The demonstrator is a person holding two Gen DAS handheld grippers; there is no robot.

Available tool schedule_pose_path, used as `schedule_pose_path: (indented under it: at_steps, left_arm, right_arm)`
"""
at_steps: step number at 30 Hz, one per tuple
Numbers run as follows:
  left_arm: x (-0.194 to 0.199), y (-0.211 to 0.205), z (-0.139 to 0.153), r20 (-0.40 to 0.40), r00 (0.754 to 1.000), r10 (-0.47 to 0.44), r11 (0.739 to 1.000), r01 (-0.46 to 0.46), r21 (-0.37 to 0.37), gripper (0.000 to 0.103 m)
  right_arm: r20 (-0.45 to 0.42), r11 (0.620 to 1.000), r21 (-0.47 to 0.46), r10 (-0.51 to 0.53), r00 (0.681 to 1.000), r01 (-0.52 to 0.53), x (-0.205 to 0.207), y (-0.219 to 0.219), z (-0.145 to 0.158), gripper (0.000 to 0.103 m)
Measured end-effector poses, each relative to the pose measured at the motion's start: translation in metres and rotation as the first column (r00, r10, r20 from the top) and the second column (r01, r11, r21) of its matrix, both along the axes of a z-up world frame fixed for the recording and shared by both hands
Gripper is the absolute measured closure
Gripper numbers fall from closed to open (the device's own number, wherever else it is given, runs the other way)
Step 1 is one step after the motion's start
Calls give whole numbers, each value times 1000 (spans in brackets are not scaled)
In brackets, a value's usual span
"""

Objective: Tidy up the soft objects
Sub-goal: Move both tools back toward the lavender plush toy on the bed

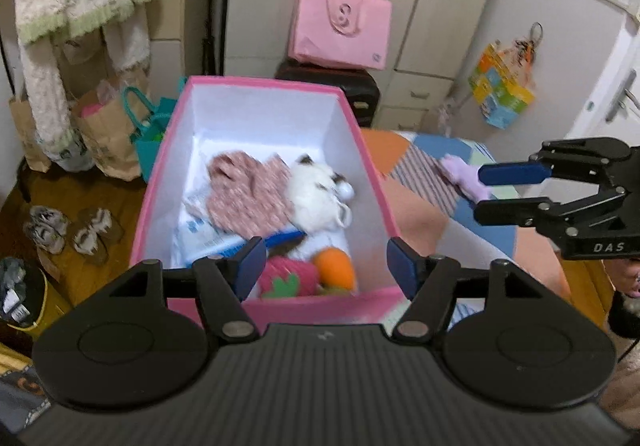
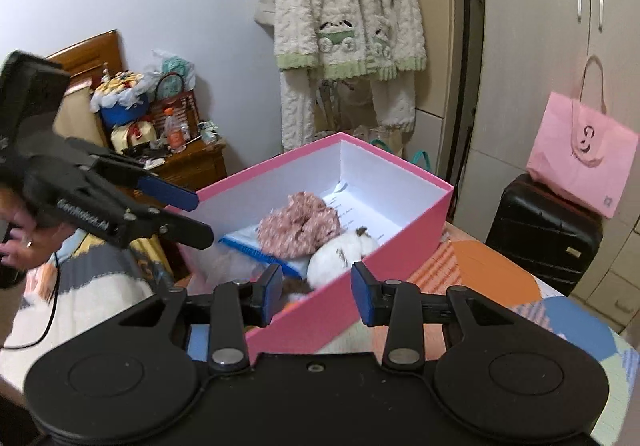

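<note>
A pink box with white inner walls stands on a patchwork bedspread. In it lie a pink floral fabric piece, a white plush, a strawberry plush, an orange carrot plush and a blue-white packet. My left gripper hovers above the box's near end, open and empty. My right gripper is to the right of the box over the bedspread, open, with a small lilac soft item lying beyond its tips. In the right wrist view, the right gripper is open over the box wall, and the left gripper is open at the left.
A pink bag rests on a black suitcase behind the box. Paper bags and slippers are on the floor at left. A fluffy robe hangs on the wall, and a cluttered nightstand stands beside the bedspread.
</note>
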State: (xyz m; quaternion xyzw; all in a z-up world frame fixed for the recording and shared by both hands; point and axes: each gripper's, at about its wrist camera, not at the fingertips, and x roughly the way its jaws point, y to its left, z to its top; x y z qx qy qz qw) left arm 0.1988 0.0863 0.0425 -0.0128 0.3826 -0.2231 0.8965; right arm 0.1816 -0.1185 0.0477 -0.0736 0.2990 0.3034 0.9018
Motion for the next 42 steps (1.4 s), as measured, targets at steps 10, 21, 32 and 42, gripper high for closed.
schedule_pose_path:
  at_steps: [10, 21, 32, 42]
  left_arm:
    - [-35, -43, 12, 17, 993, -116, 993, 115, 29, 18]
    - [-41, -101, 17, 72, 974, -217, 976, 215, 27, 5]
    - [-24, -163, -13, 73, 947, -311, 950, 312, 2, 5]
    - [-7, -201, -35, 158, 924, -348, 935, 355, -19, 5]
  right_arm:
    - [75, 1000, -6, -9, 997, 10, -58, -32, 9, 46]
    - [110, 998, -7, -62, 992, 63, -86, -65, -1, 36]
    - [89, 984, -20, -173, 981, 176, -79, -118, -37, 28]
    - [117, 980, -26, -193, 974, 197, -66, -139, -70, 16]
